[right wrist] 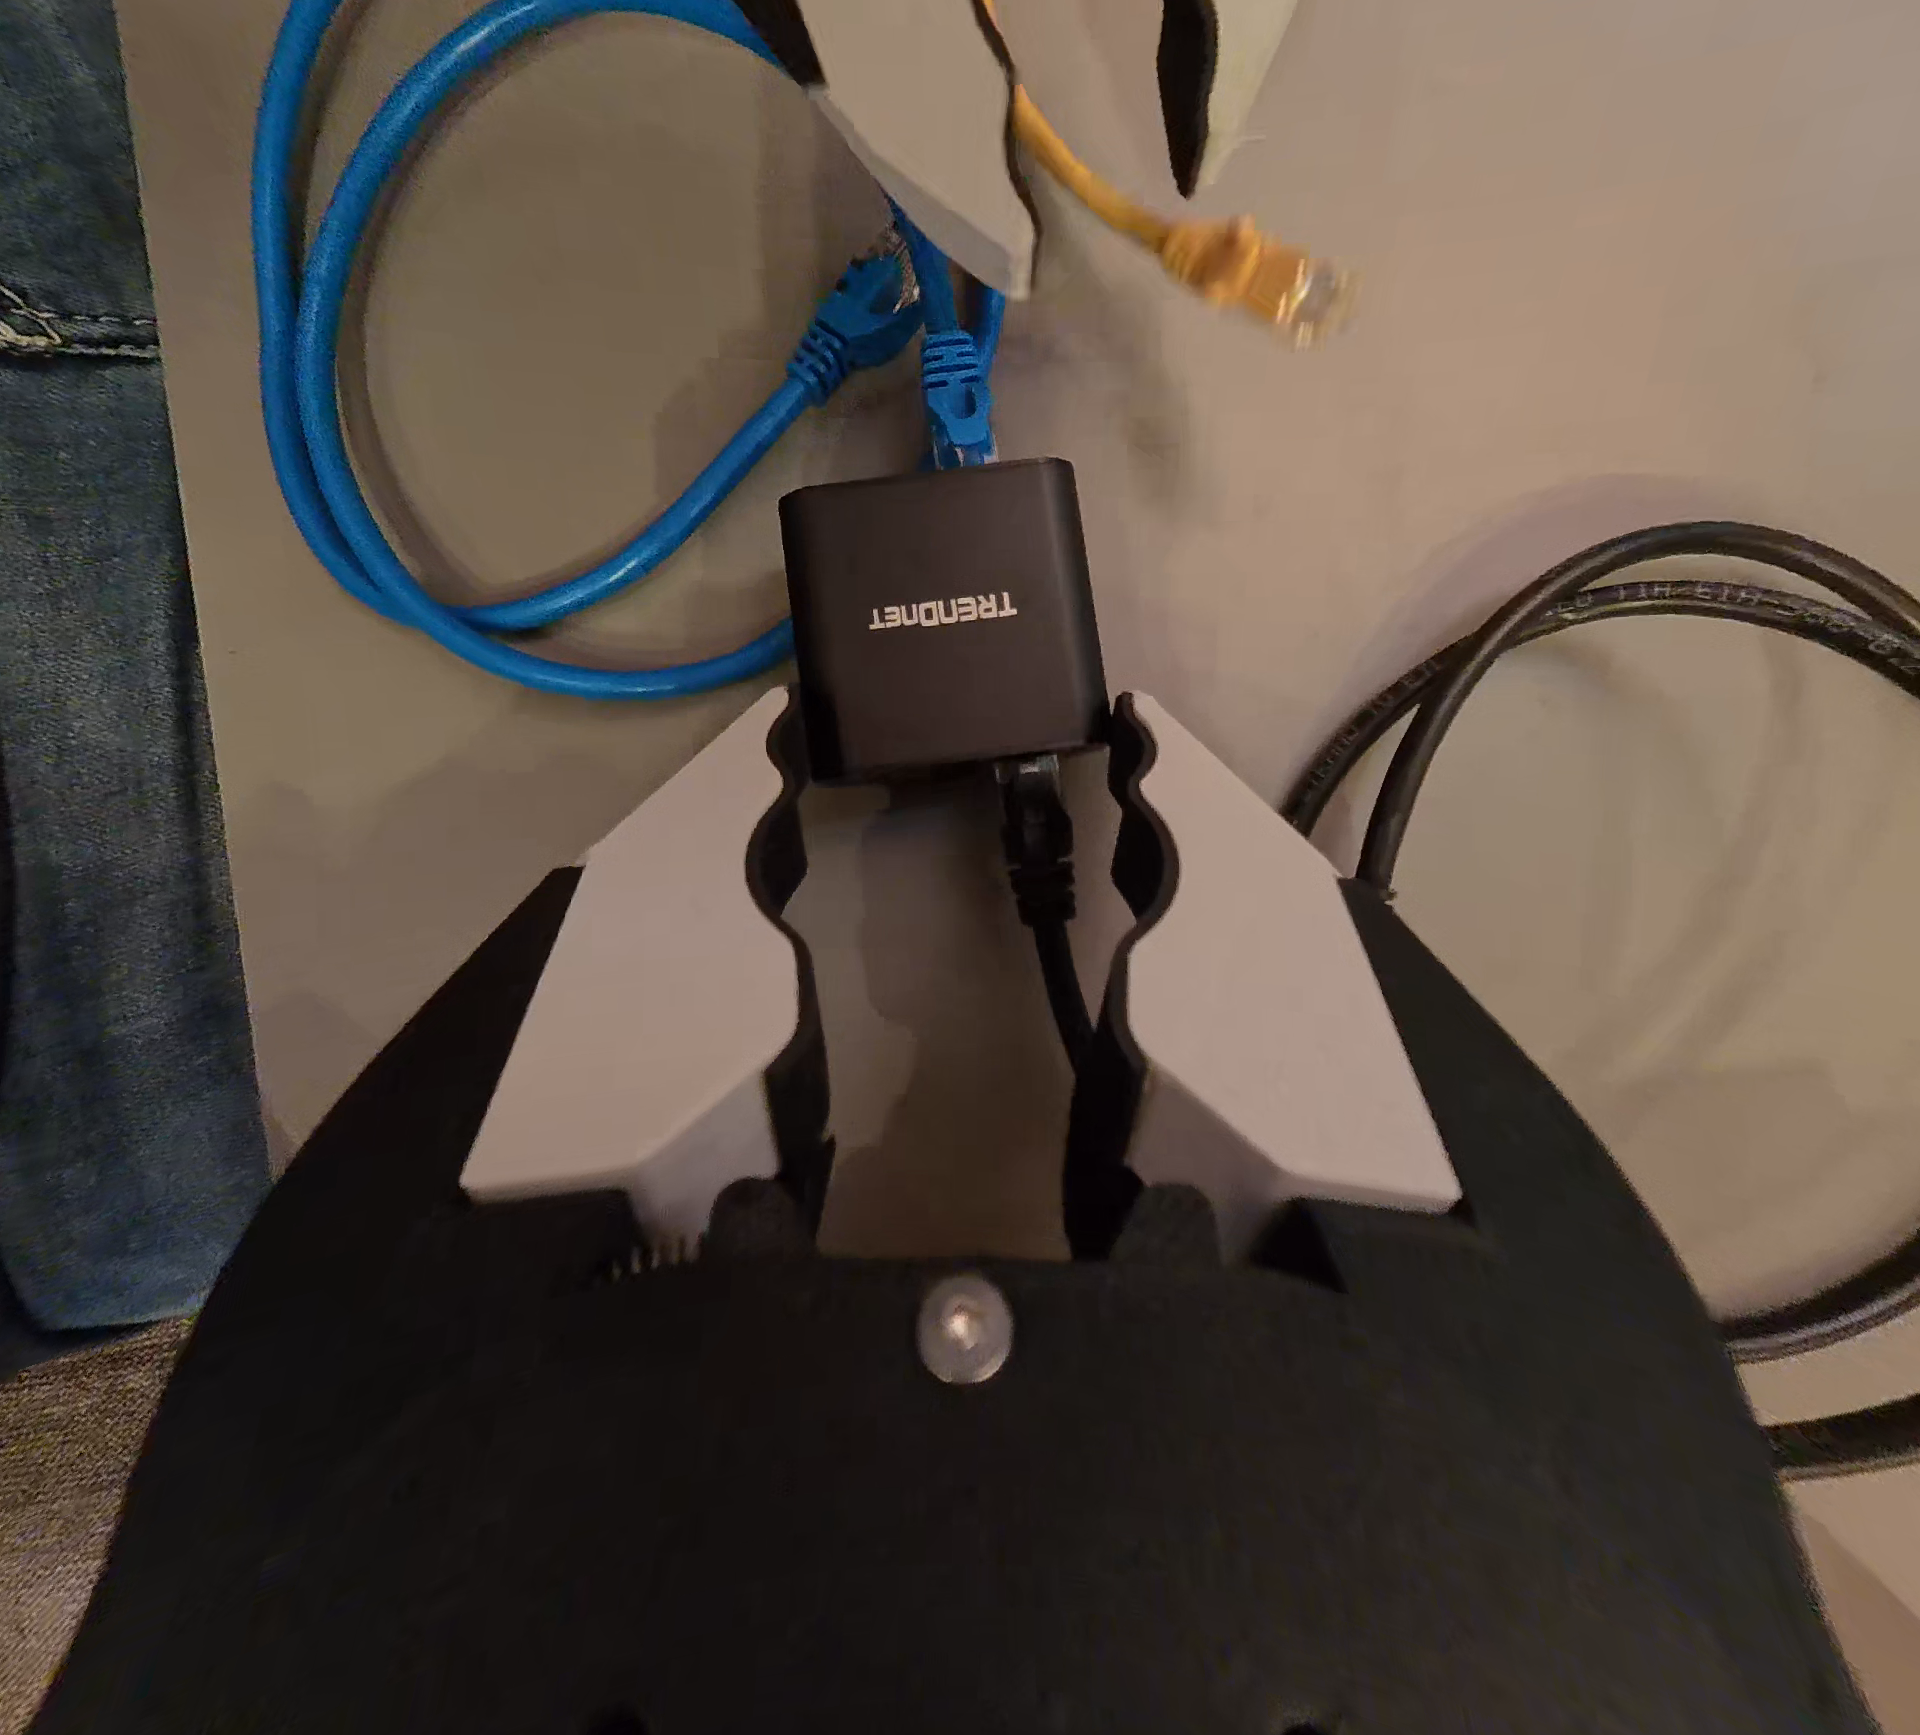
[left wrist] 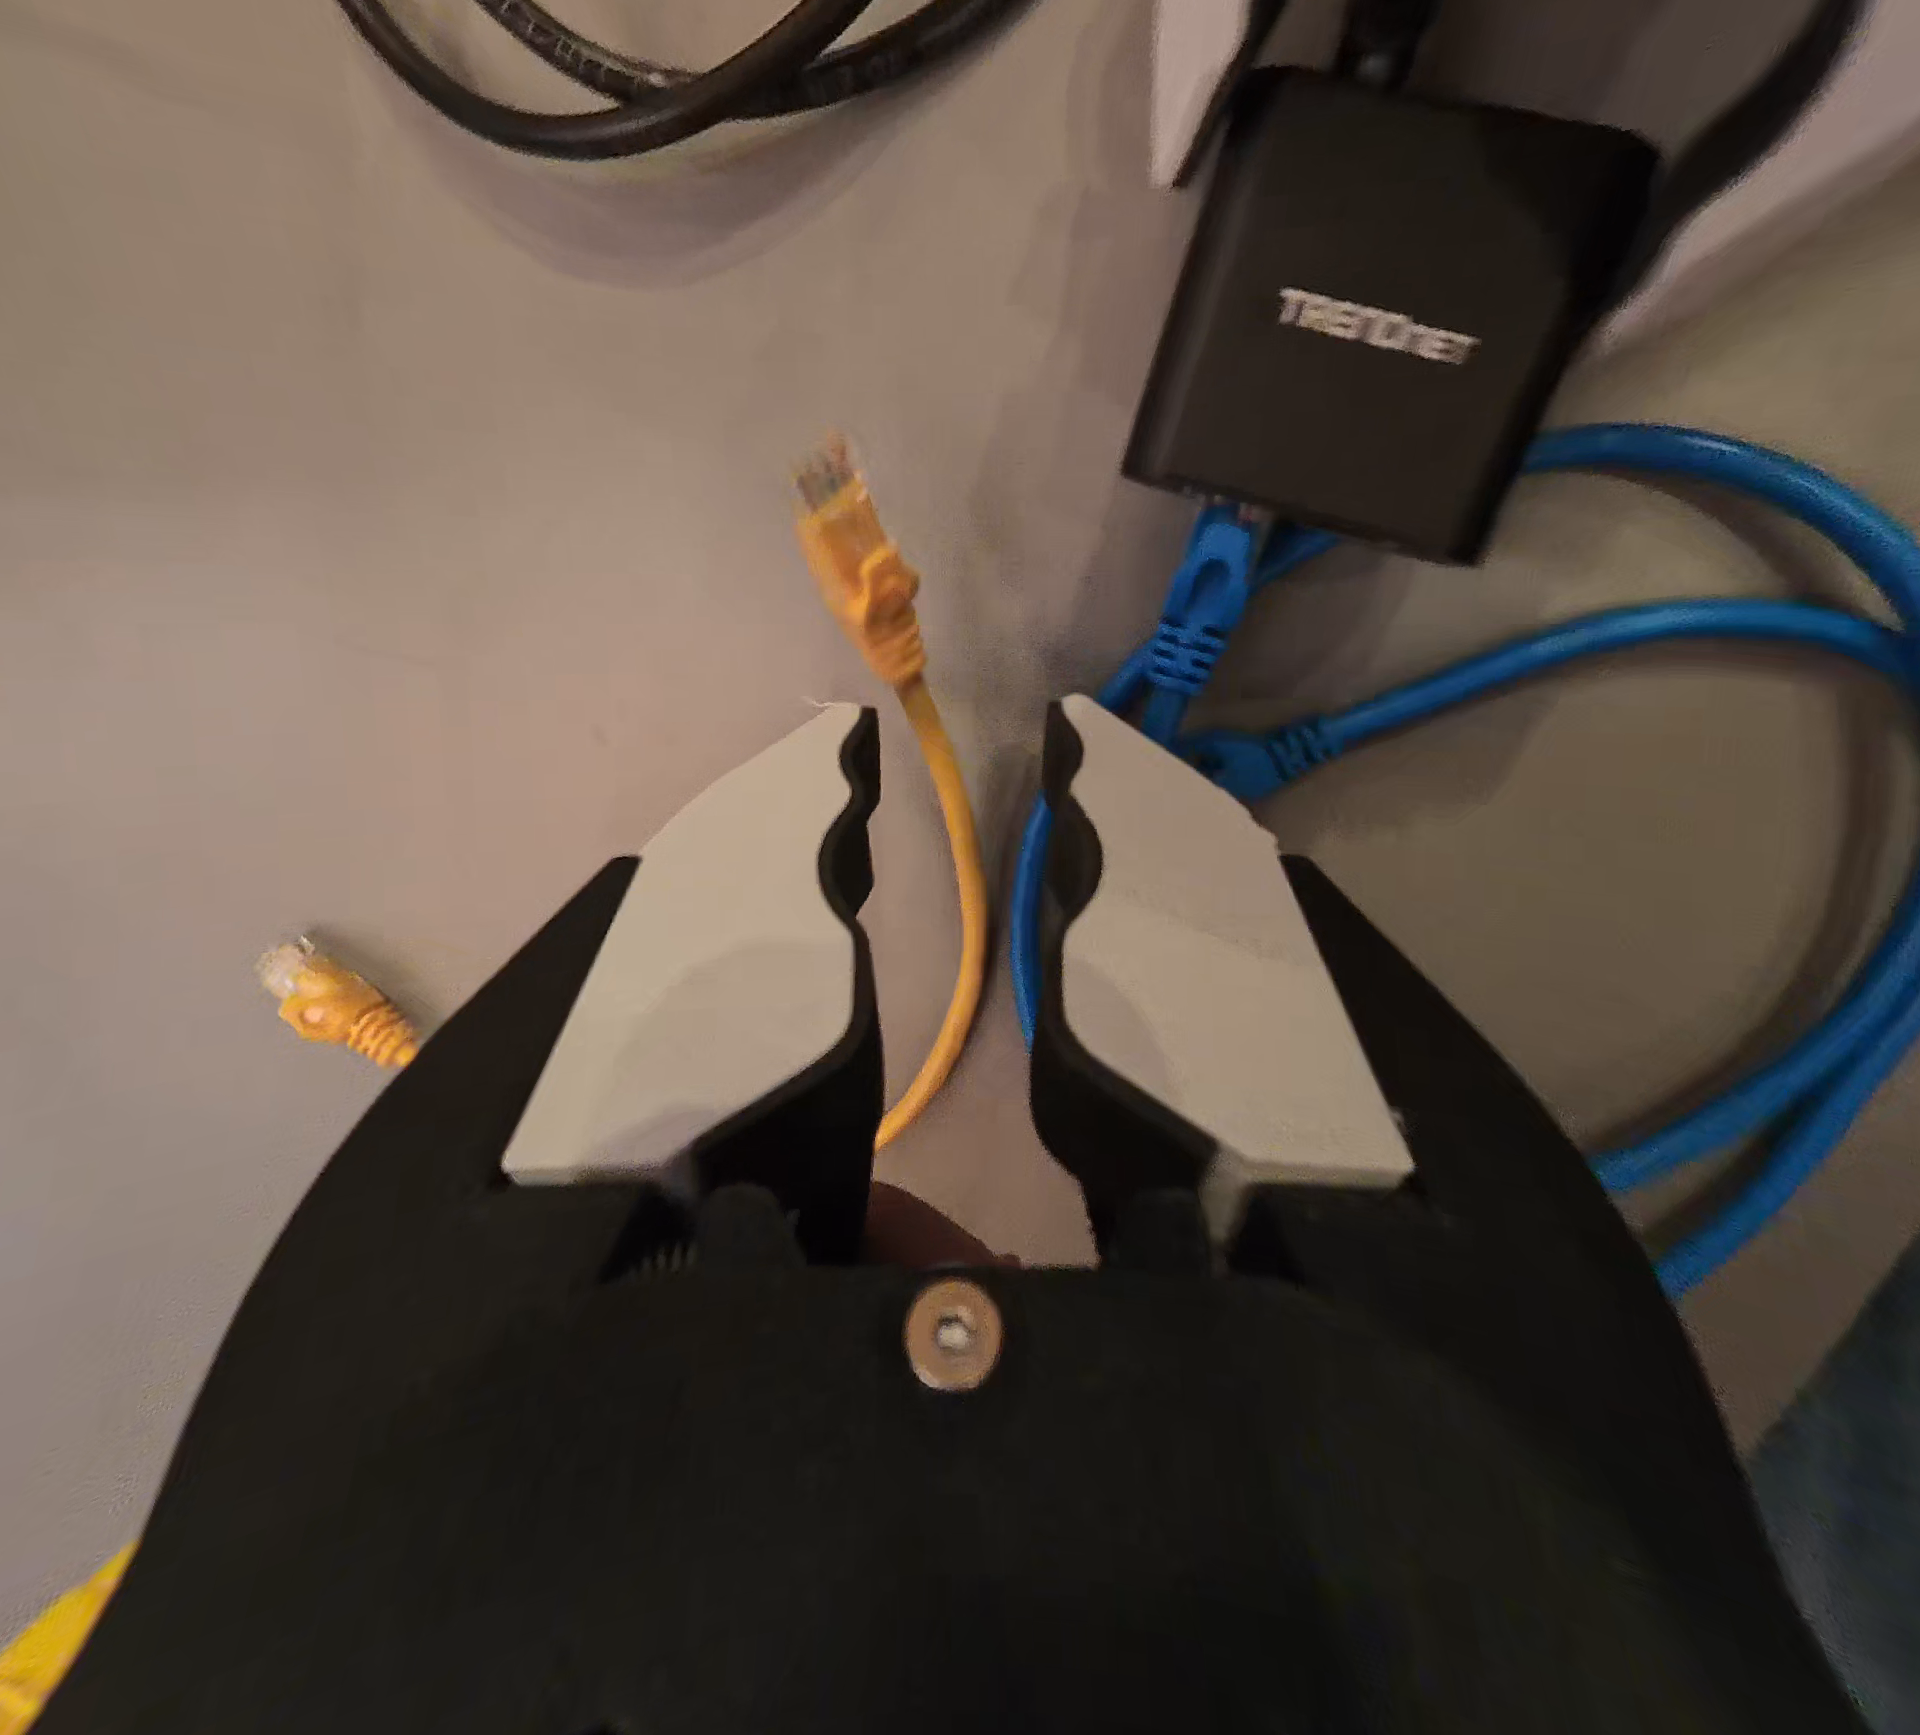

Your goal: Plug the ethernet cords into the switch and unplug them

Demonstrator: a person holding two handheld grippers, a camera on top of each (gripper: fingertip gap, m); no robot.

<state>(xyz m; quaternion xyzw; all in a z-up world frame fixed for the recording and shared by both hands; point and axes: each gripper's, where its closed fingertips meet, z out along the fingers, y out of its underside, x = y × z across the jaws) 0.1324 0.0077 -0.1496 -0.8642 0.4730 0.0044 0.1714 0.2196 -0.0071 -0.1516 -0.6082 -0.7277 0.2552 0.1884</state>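
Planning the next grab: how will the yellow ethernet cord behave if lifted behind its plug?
The yellow ethernet cord is thin and already curves between the open fingers of the left gripper, so it will likely flop. Its yellow plug looks small and light, probably drooping and swinging rather than pointing at the switch.

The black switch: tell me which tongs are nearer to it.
Right. The right tongs grip the switch at its near end, a finger on each side. The left tongs hang apart from it, open around the yellow cord, short of its blue-cord side.
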